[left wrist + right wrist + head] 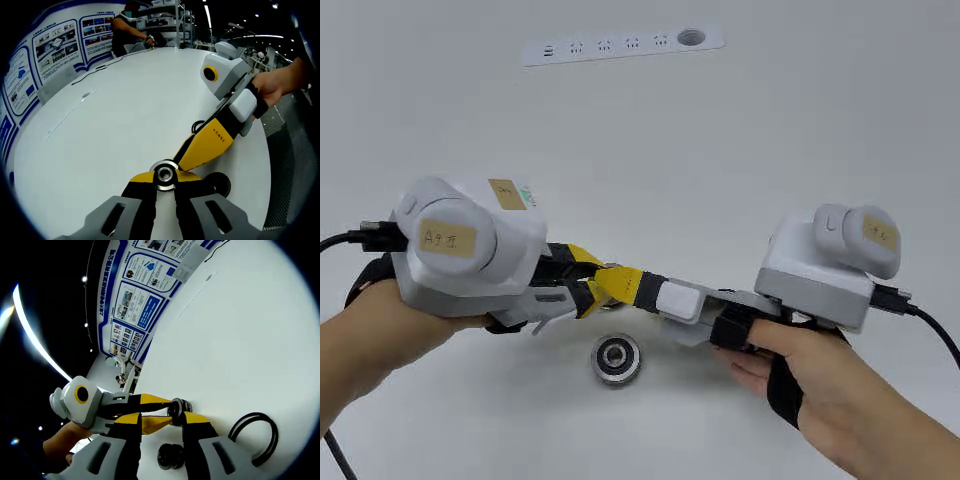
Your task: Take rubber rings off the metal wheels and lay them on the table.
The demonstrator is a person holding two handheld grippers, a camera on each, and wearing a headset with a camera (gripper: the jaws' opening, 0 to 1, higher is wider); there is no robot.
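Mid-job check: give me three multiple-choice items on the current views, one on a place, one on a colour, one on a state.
1. The unheld wheel lies: A on the table; B in a box; C in a palm.
2. The loose rubber ring is: A yellow; B black; C white.
3. The left claw is: A wide open; B shut on a metal wheel; C gripping a cable.
Answers: 1 A, it rests on the bare table; 2 B, it shows black against white; 3 B, the wheel sits pinched between its yellow tips.
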